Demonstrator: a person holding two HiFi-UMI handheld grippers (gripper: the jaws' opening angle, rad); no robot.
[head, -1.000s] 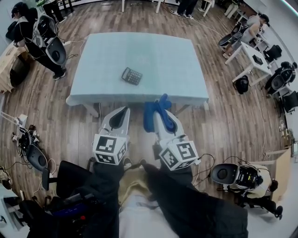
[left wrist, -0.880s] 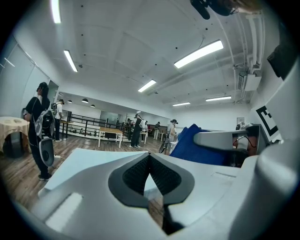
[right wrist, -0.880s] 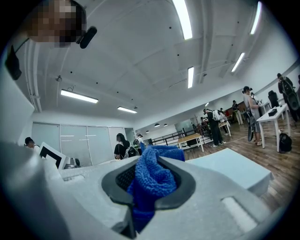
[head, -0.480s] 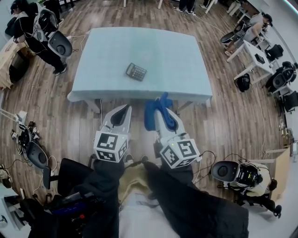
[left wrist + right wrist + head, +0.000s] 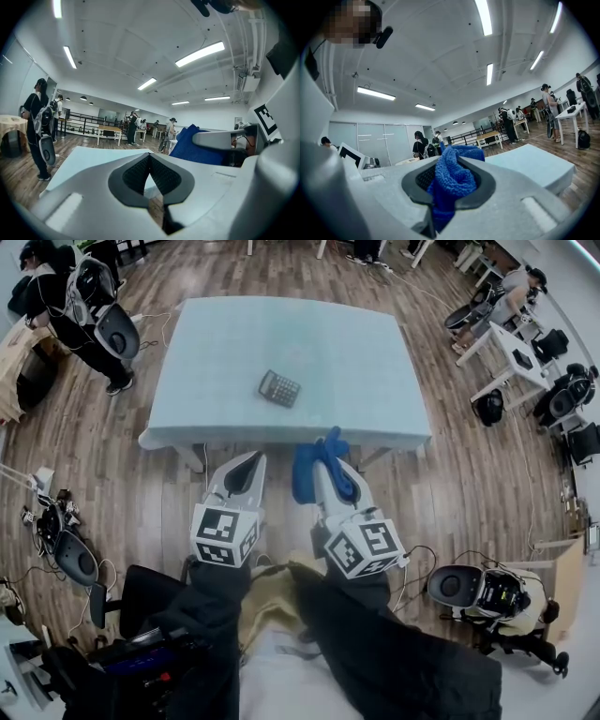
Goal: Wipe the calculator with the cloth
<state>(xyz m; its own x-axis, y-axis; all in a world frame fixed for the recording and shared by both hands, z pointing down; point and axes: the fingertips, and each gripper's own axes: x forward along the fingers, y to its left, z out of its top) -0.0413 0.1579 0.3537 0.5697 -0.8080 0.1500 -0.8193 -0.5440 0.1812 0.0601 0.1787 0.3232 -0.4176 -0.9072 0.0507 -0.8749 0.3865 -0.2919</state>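
Observation:
A dark calculator lies tilted near the middle of a pale blue table, far ahead of both grippers. My right gripper is shut on a blue cloth, which bunches up between its jaws. My left gripper hangs beside it over the wooden floor, its jaws together with nothing between them. Both grippers are short of the table's near edge. From the left gripper view the blue cloth shows to the right.
A person with a backpack stands at the table's left side. White desks, chairs and other people occupy the right and far side. Stools and cables lie on the floor at left, another device at right.
The table and calculator have slid slightly lower and to the right in the head view. Both grippers keep their pose and the cloth stays held.

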